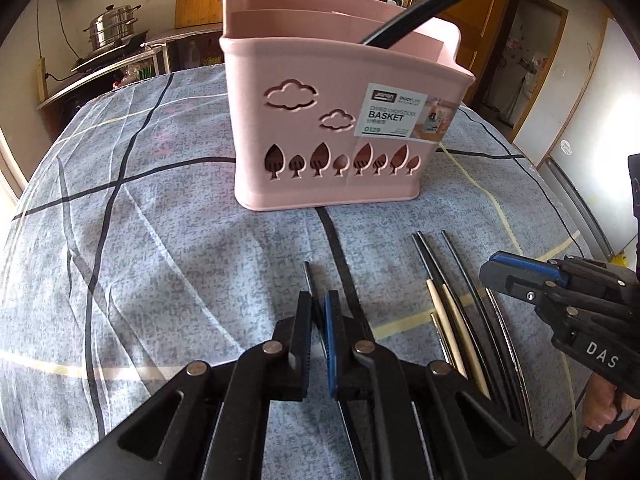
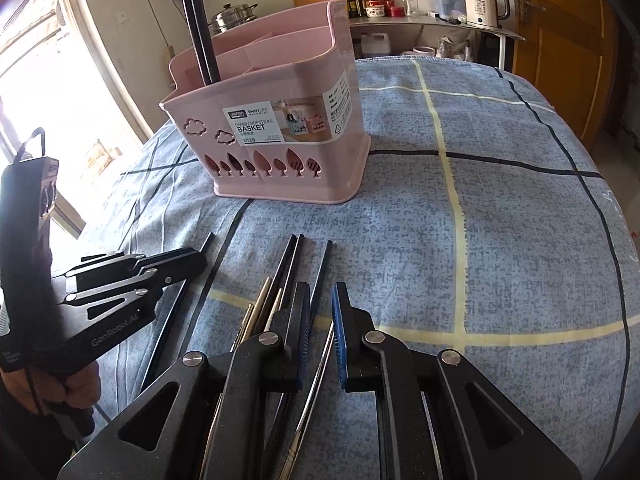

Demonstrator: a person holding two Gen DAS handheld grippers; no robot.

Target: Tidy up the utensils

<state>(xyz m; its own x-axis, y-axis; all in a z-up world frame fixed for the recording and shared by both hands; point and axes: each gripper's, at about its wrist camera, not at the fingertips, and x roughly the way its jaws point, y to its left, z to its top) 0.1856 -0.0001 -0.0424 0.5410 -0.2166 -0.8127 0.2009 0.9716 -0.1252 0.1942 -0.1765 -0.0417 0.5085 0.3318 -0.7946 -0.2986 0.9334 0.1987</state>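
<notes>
1. I judge the job barely begun; the pink basket (image 1: 344, 120) stands upright on the table (image 1: 140, 240) with one pair of black chopsticks (image 2: 198, 24) already leaning out of a front compartment.
2. What is left lies loose on the cloth in front of the basket: a bundle (image 1: 460, 320) of black, pale wooden and metal chopsticks, plus a single black stick (image 1: 307, 276) a little apart from them.
3. My left tongs (image 1: 318, 312) are pressed together on that single stick, whose tip pokes out beyond the pads; it seems to rest on the cloth, not yet lifted.
4. My right tongs (image 2: 322, 308) stand narrowly apart over the bundle; a metal chopstick (image 2: 316, 376) runs through the gap, but I cannot tell whether the pads touch it.
5. The left view alone shows the stick pinched between the pads; the right view shows only that gripper's side, its stick slanting underneath.
6. The right view alone shows the basket's inner dividers (image 2: 256, 54) and the bundle's spread under my right gripper.
</notes>
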